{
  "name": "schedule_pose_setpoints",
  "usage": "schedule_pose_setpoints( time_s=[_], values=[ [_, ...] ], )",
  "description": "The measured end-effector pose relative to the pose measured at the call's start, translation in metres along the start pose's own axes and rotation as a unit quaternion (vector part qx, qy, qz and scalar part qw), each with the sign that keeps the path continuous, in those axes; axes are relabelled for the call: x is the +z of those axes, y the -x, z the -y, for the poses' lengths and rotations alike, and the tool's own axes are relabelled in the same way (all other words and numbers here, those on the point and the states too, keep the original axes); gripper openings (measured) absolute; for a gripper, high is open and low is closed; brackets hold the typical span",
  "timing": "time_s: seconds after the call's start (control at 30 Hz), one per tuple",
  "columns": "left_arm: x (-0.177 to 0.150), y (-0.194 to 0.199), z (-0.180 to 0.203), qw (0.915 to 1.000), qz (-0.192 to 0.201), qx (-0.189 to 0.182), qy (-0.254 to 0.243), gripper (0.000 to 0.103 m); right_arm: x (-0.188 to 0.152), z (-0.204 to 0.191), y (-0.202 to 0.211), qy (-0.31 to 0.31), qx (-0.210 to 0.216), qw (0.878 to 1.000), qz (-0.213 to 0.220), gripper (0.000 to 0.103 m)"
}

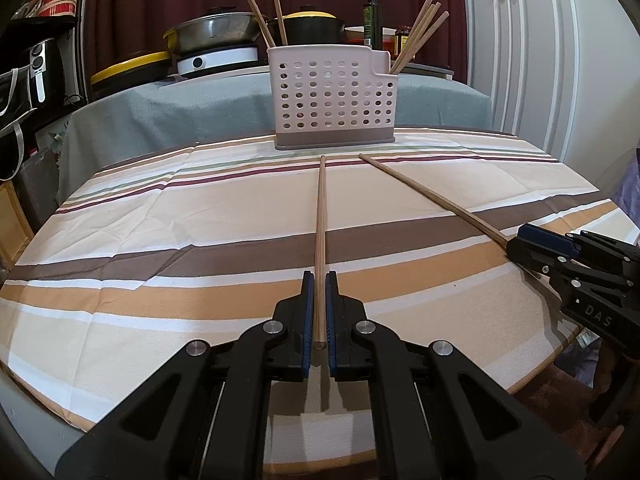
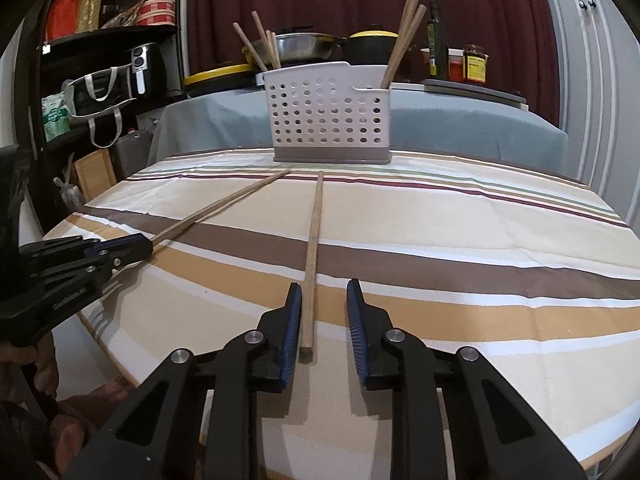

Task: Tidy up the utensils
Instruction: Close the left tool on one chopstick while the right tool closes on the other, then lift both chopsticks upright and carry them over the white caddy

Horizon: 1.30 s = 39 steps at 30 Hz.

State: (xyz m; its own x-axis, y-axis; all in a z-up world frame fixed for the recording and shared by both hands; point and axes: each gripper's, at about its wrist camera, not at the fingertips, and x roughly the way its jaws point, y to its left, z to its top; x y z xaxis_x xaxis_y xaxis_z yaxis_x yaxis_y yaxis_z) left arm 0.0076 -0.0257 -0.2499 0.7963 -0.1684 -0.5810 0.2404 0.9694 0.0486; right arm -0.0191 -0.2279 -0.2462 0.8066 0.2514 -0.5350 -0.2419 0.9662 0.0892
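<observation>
Two wooden chopsticks lie on the striped tablecloth, both pointing at the white perforated utensil basket (image 1: 332, 96) (image 2: 328, 120). My left gripper (image 1: 319, 276) (image 2: 146, 246) is shut on the near end of the left chopstick (image 1: 320, 208) (image 2: 224, 208). My right gripper (image 2: 322, 286) (image 1: 514, 246) is open and straddles the near end of the right chopstick (image 2: 314, 232) (image 1: 432, 192), which lies closer to its left finger. Several more chopsticks (image 1: 420, 32) stand in the basket's right compartment, and a few others (image 1: 260, 12) lean in its left side.
Behind the basket, a grey-covered counter (image 1: 160, 108) holds pans, a yellow-lidded pot (image 1: 312, 20), an oil bottle (image 1: 372, 12) and jars. A dark shelf unit (image 2: 100, 60) with bags stands at the left, and white cabinet doors (image 1: 520, 40) at the right. The table's rounded edge is close to both grippers.
</observation>
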Motion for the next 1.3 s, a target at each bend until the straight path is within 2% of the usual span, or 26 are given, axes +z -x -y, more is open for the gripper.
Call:
schedule_pose_setpoints(
  time_s=[0.23, 0.73, 1.3],
  values=[
    [0.0, 0.001, 0.001, 1.0, 0.0, -0.001, -0.004, 0.006, -0.003, -0.003, 0.003, 0.012, 0.0, 1.0, 0.0, 0.007],
    [0.003, 0.005, 0.006, 0.9999, 0.008, -0.003, -0.005, 0.006, 0.004, 0.0, 0.013, 0.017, -0.014, 1.0, 0.018, 0.007],
    [0.035, 0.045, 0.002, 0.9968, 0.081, 0.001, 0.0, 0.006, 0.036, 0.007, 0.052, 0.012, -0.035, 0.996, 0.083, 0.007]
  ],
)
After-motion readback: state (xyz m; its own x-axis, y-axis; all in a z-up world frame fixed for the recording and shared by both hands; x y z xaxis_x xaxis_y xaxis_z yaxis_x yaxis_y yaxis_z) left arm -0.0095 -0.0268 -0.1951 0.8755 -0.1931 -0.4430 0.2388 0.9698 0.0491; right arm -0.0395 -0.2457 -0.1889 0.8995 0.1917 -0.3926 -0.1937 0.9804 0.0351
